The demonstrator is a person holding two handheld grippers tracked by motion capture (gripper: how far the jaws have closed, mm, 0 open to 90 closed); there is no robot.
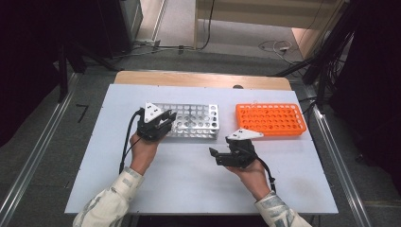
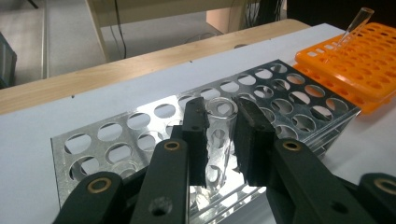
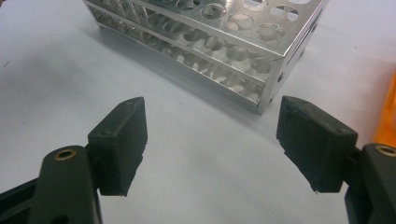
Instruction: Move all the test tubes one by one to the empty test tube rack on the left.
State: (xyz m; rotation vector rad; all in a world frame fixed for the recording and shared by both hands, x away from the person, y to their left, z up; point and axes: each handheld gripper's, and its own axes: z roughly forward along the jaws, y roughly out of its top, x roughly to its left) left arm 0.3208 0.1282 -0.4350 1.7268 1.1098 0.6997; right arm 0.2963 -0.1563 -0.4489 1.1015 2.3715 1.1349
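Work is sitting midway: left gripper (image 2: 222, 140) is clamping a clear test tube (image 2: 219, 140) over the metal rack (image 2: 116, 140), not yet seated, while right gripper (image 3: 212, 149), wide open and empty, is waiting at five o'clock from it.

We see the metal rack (image 1: 194, 121) left of the plastic rack (image 1: 270, 119) on the counter (image 1: 189, 179), a tube (image 2: 219, 140) standing in the former.

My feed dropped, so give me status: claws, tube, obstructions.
Left claw shut on clear glass test tube, over silver metal perforated rack. Right claw open, holding nothing, above white tabletop. Nothing blocking the tube.
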